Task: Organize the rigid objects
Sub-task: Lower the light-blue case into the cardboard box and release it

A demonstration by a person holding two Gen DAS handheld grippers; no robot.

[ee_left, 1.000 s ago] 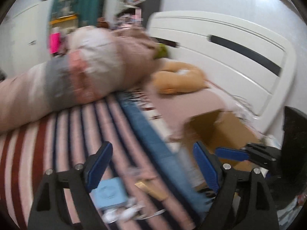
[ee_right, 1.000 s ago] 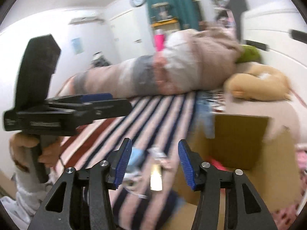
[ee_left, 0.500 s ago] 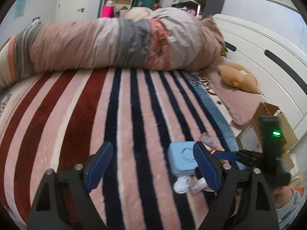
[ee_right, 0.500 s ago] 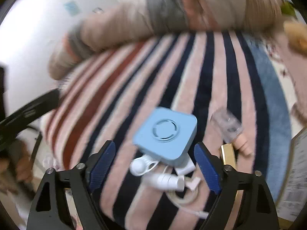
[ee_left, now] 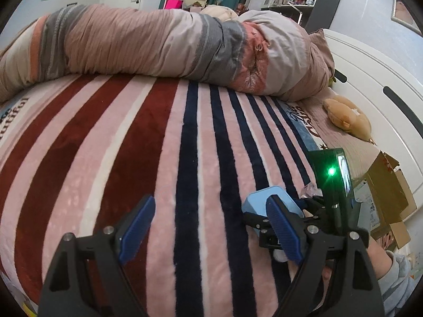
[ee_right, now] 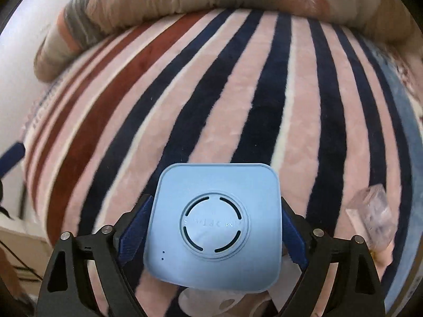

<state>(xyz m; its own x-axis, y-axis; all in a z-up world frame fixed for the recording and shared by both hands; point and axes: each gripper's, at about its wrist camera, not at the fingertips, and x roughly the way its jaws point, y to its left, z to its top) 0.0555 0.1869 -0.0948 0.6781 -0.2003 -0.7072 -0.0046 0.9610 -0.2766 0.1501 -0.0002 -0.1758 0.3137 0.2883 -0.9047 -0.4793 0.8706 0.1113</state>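
A light-blue square box (ee_right: 215, 224) with a round vent on top lies on the striped blanket. My right gripper (ee_right: 211, 227) straddles it, one blue pad at each side, jaws wide; whether the pads press the box I cannot tell. The box also shows in the left wrist view (ee_left: 257, 202), with the right gripper (ee_left: 312, 206) around it. My left gripper (ee_left: 208, 227) is open and empty above the blanket, left of the box. White small items (ee_right: 211, 301) lie partly hidden under the box's near edge.
A clear plastic piece (ee_right: 375, 216) lies right of the box. An open cardboard box (ee_left: 388, 192) stands at the bed's right edge by the white headboard (ee_left: 370, 84). A rolled quilt (ee_left: 158, 45) lies across the far side, and a tan plush toy (ee_left: 349, 120) sits near it.
My right gripper has moved down and forward until its pads flank the blue box. My left gripper's view has steadied and stays over the blanket.
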